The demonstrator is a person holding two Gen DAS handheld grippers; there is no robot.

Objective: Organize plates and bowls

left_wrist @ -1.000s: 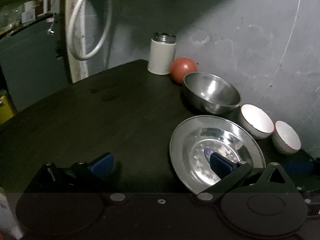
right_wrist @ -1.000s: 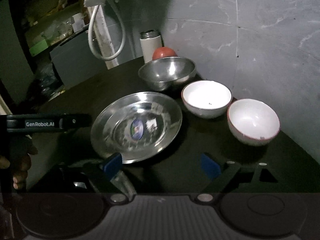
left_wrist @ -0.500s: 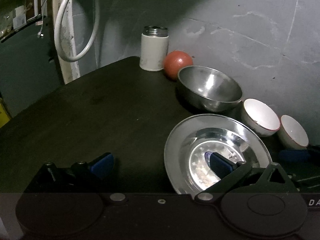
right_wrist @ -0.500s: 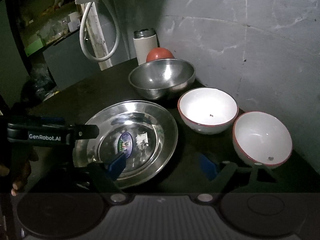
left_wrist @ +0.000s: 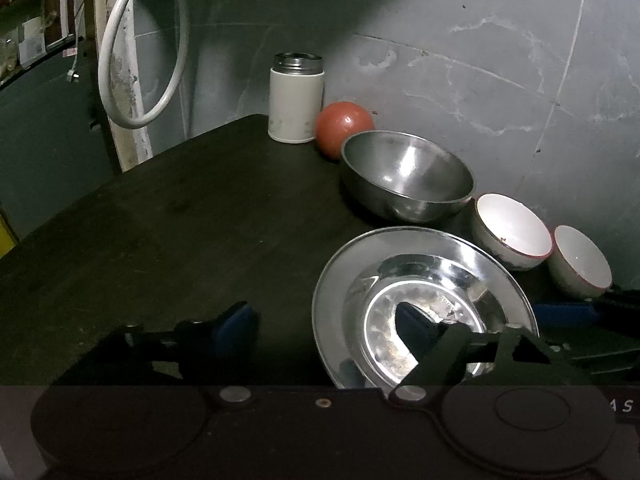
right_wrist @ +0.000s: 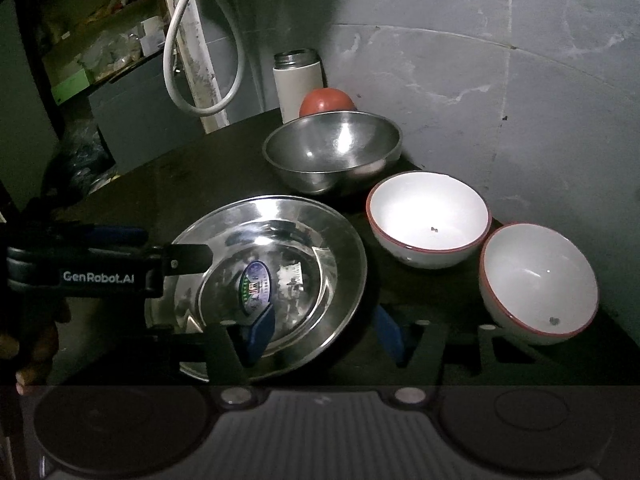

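A steel plate [left_wrist: 424, 276] [right_wrist: 320, 240] lies on the dark table, with a steel bowl [left_wrist: 406, 174] [right_wrist: 332, 152] behind it. Two white bowls with red rims stand to the right: the nearer-to-centre one [left_wrist: 510, 232] [right_wrist: 428, 216] and the outer one [left_wrist: 580, 266] [right_wrist: 536, 280]. My left gripper [left_wrist: 324, 326] is open, straddling the plate's left rim, with one finger over the plate. My right gripper [right_wrist: 324, 330] is open, straddling the plate's right rim. The left gripper also shows in the right wrist view [right_wrist: 108, 268].
A white canister [left_wrist: 295, 98] [right_wrist: 298, 80] and a red ball [left_wrist: 342, 128] [right_wrist: 326, 100] stand at the table's back by the grey wall. A white hose loop [left_wrist: 140, 60] hangs at the left. The table edge [left_wrist: 120, 176] runs along the left.
Both grippers have moved forward and closer to the plate. The right gripper's left finger now reaches over the plate's rim. Both stay open.
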